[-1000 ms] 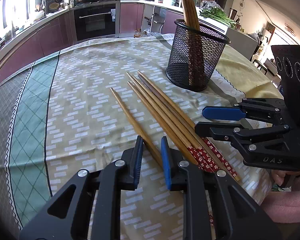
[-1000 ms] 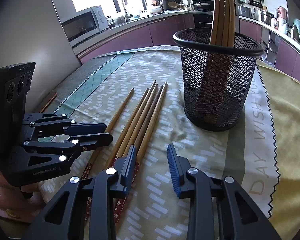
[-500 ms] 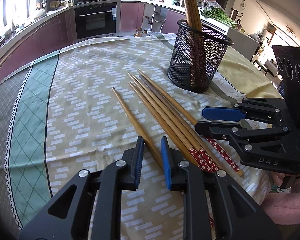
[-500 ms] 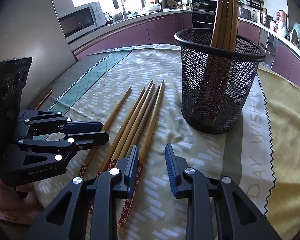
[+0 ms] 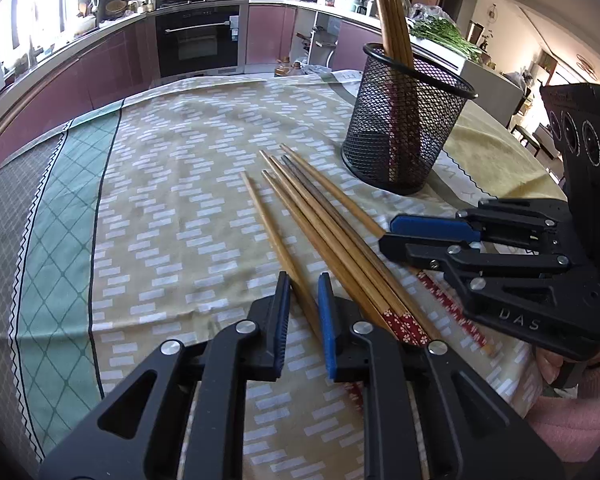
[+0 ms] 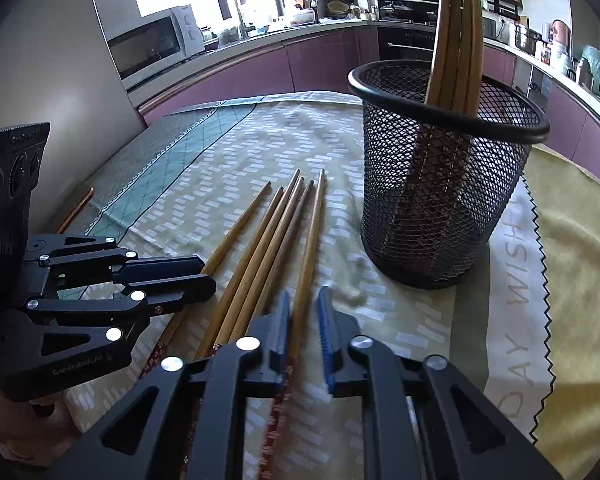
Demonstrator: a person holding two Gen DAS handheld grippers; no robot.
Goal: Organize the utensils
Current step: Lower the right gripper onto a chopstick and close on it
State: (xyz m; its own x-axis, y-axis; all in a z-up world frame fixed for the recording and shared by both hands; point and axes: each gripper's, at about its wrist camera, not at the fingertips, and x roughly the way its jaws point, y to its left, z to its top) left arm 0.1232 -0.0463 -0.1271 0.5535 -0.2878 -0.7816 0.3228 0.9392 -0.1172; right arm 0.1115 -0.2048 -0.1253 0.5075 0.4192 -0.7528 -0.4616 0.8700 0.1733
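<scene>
Left gripper [image 5: 303, 312] closing on the outermost chopstick [image 5: 274, 240]; right gripper [image 6: 305, 322] clamped on the chopstick nearest the mesh holder [image 6: 440, 200], presumably to load both.

Sunlit kitchen [image 5: 200, 40], purple cabinets [image 6: 320, 64]

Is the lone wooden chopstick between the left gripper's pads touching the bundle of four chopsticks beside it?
Apart. The left wrist view shows tablecloth between the lone wooden chopstick and the bundle of four chopsticks along its visible length.
</scene>
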